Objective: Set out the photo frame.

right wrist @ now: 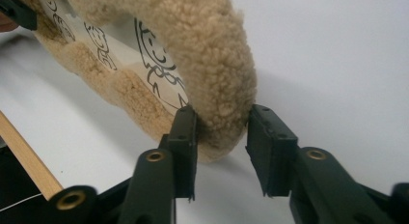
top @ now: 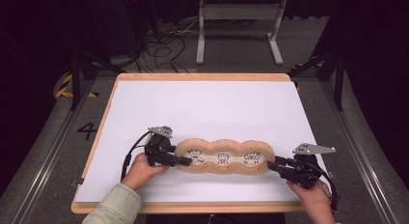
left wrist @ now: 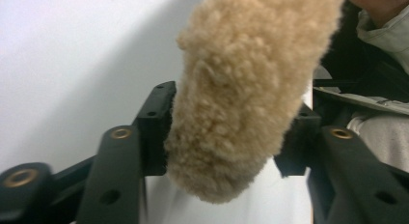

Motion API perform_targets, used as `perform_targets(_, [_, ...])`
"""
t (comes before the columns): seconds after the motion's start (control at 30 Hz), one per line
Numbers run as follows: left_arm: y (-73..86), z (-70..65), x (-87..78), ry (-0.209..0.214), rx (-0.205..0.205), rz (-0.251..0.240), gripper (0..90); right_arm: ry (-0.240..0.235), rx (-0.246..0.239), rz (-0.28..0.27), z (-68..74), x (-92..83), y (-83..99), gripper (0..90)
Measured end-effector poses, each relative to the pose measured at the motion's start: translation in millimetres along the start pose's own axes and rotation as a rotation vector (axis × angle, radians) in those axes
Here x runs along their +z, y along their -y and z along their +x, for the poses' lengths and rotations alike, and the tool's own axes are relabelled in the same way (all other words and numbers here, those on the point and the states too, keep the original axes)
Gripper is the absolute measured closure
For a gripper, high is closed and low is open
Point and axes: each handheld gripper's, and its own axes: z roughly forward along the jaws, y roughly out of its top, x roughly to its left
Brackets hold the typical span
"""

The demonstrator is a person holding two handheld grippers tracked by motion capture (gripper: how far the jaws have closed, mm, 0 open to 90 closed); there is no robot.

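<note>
High view: found plush frame (top: 223, 170) lying on the near surface (top: 202, 108), long axis running tool to tool.
Gripped its left end in left tool (top: 185, 160), pile pressed both sides; kept right tool (top: 270, 165) released around the right end, one pad clear.

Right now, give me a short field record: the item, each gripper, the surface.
item: long tan fleecy pad with three cartoon panels, lying across the near part of the table
left gripper: at the pad's left end, fleece between the jaws, pads touching it
right gripper: at the pad's right end, rim between the jaws, one jaw off the fleece
surface: white sheet on a wooden board
</note>
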Motion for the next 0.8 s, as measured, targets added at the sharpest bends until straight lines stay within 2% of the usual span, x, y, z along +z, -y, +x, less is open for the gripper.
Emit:
perform_targets(0.13, [5.1,-3.9,-9.4,-0.058,-0.002,-0.048,41.5,0.008,-0.024,-0.027,-0.1,-4.4,-3.9,56.9])
perform_targets(0.2, [8.0,-4.9,-14.5,-0.061,-0.006,-0.072,38.8,0.003,-0.035,-0.049,-2.3,-6.8,-5.0,55.6])
perform_targets(0.3, [12.0,-13.2,-21.8,-0.107,0.002,-0.108,36.5,0.005,-0.058,-0.077,-3.5,-10.8,-8.4,52.7])
perform_targets(0.33, [12.0,-13.2,-21.8,-0.107,0.002,-0.108,35.7,0.005,-0.058,-0.077,-3.5,-10.8,-8.4,52.7])
perform_targets(0.37, [13.0,-18.4,-25.8,-0.142,0.008,-0.123,34.9,0.007,-0.077,-0.092,-4.4,-13.4,-11.3,51.2])
perform_targets(0.4, [13.0,-18.4,-25.8,-0.142,0.008,-0.123,34.4,0.010,-0.084,-0.096,-4.7,-14.7,-13.0,50.4])
perform_targets(0.53, [15.4,-29.1,-33.8,-0.216,0.000,-0.160,32.9,0.018,-0.097,-0.111,-7.1,-17.6,-19.1,47.4])
perform_targets(0.63, [19.8,-36.2,-43.5,-0.271,-0.005,-0.206,31.5,0.024,-0.103,-0.125,-10.9,-19.2,-24.2,44.9])
perform_targets(0.73, [24.6,-39.7,-51.5,-0.320,-0.004,-0.232,30.2,0.025,-0.105,-0.135,-16.5,-19.3,-28.1,44.0])
perform_targets(0.8, [28.2,-40.0,-56.4,-0.360,-0.019,-0.245,27.3,0.028,-0.122,-0.136,-21.3,-19.5,-30.9,44.8])
